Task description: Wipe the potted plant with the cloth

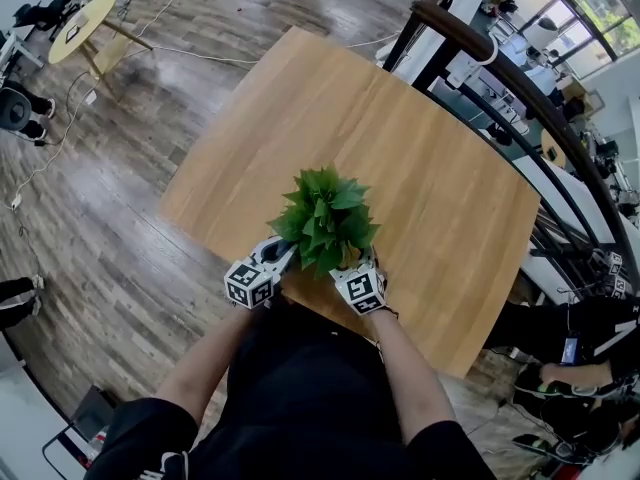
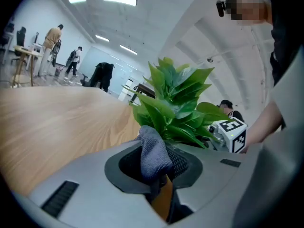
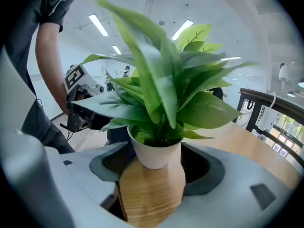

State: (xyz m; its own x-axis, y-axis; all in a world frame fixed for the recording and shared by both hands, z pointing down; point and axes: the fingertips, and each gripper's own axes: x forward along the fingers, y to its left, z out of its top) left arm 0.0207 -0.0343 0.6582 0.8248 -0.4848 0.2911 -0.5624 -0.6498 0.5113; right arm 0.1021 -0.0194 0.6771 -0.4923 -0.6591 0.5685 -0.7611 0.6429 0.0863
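Small white round pot [image 3: 154,155]: holds a bright green broad-leaved plant [image 1: 324,218], with a green mossy filling showing at the rim. Leaves glossy, pointed, spreading well wider than the pot. Pot upright.

Position: stands on the light wooden bench [image 1: 400,138], close to the edge nearest the person.

Right tool [image 3: 154,172]: jaws spread, the pot standing between them at their tips. A dark gap shows on one side, so it is released and not gripping.

Left tool [image 2: 159,172]: clenched on a bunched grey knitted cloth [image 2: 153,151]. The wad sticks up out of the jaws, just beside the plant's lower leaves. Can't tell if it touches them.

From the head view, both tools flank the plant low down, on the person's side.
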